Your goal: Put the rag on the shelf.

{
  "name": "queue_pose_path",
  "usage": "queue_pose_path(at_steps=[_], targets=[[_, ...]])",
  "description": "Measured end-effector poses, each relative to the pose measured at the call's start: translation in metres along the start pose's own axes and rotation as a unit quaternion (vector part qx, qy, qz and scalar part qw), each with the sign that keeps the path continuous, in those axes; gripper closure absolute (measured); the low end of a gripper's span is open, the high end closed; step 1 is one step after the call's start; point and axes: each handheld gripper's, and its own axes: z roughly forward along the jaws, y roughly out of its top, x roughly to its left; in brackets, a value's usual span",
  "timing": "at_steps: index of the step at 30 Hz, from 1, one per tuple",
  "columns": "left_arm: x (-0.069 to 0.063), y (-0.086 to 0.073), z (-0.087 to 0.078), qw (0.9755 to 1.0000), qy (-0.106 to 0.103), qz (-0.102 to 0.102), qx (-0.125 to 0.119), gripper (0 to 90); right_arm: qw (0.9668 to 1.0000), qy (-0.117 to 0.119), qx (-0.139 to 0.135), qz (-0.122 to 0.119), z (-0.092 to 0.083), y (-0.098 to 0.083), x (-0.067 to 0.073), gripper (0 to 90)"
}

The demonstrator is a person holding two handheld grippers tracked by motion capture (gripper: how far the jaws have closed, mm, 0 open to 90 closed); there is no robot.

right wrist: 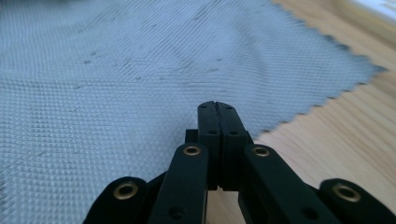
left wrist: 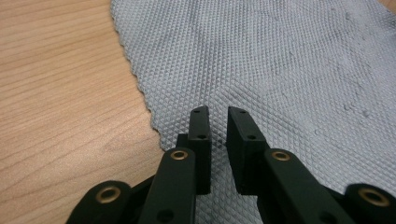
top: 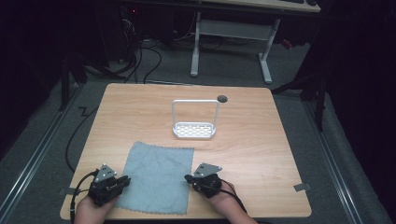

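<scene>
At the lower middle of the frame, the cloth (top: 158,176) is flanked: left gripper (top: 125,181) fingers narrow, right gripper (top: 188,178) fingers closed, perhaps pinching its edge; lifting is needed next.

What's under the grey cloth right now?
The grey cloth lies flat on the wooden table, with no bulge showing. Anything thin beneath it would be covered and cannot be seen.

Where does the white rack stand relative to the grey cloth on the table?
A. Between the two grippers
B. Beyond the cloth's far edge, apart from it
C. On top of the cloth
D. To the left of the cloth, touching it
B: in the high view the white rack stands on bare wood farther up the table, with a strip of tabletop between it and the far edge of the grey cloth.
</scene>
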Motion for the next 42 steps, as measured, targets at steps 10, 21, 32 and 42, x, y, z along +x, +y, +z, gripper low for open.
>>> queue_pose_path(at_steps=[10, 21, 32, 42], targets=[[-0.007, -0.004, -0.002, 0.9998, -0.015, 0.012, 0.002, 80.8, 0.9997, -0.008, 0.019, -0.012, 0.004, 0.002, -0.002, 90.0], [-0.037, 0.008, 0.012, 0.9947, -0.095, 0.033, 0.019, 79.4, 0.9989, -0.040, 0.021, 0.014, -0.026, -0.025, -0.021, 90.0], [-0.057, 0.040, 0.051, 0.9966, -0.059, 0.058, -0.001, 70.9, 0.9959, -0.064, -0.013, 0.062, -0.044, -0.032, -0.038, 82.2], [-0.082, 0.036, 0.051, 0.9882, -0.126, 0.086, 0.011, 70.9, 0.9940, -0.089, 0.017, 0.061, -0.057, -0.053, -0.041, 84.2]])
